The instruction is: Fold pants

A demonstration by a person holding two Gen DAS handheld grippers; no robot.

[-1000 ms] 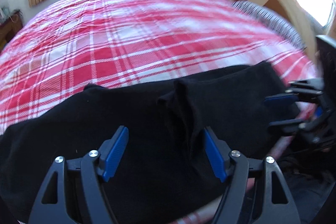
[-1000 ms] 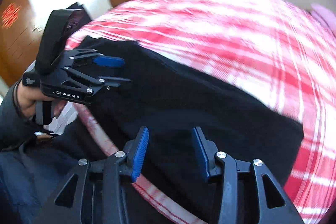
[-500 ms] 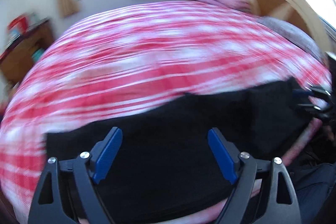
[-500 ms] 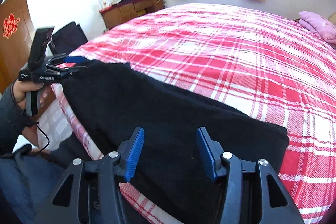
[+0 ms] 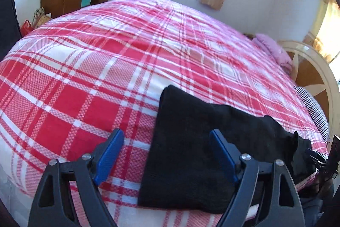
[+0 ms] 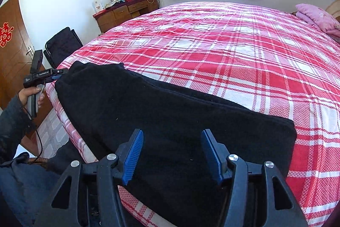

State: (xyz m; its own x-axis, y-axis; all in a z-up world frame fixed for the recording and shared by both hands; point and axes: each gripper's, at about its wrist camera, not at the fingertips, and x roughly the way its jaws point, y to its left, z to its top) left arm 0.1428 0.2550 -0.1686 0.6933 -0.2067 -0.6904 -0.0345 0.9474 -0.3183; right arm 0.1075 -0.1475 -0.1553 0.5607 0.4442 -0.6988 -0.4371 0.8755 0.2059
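Black pants (image 6: 170, 116) lie stretched in a long band along the near edge of the red plaid bed (image 6: 233, 52). In the left wrist view the pants (image 5: 191, 152) run to the right. My left gripper (image 5: 167, 156) is open, its jaws wide above the pants' left end. In the right wrist view it (image 6: 58, 73) sits at that far end of the pants. My right gripper (image 6: 172, 154) is open and empty over the pants' other end; it also shows in the left wrist view (image 5: 318, 160) at the far right.
A wooden desk (image 6: 127, 12) with red bags stands by the far wall under a curtained window. A pink pillow (image 6: 316, 16) and cream headboard (image 5: 314, 78) lie at the bed's right. A black chair (image 6: 62, 46) and a brown door (image 6: 10, 44) are on the left.
My left gripper has travelled left along the pants to their far end, away from my right gripper. The pants now lie stretched out long. Both grippers stayed open.
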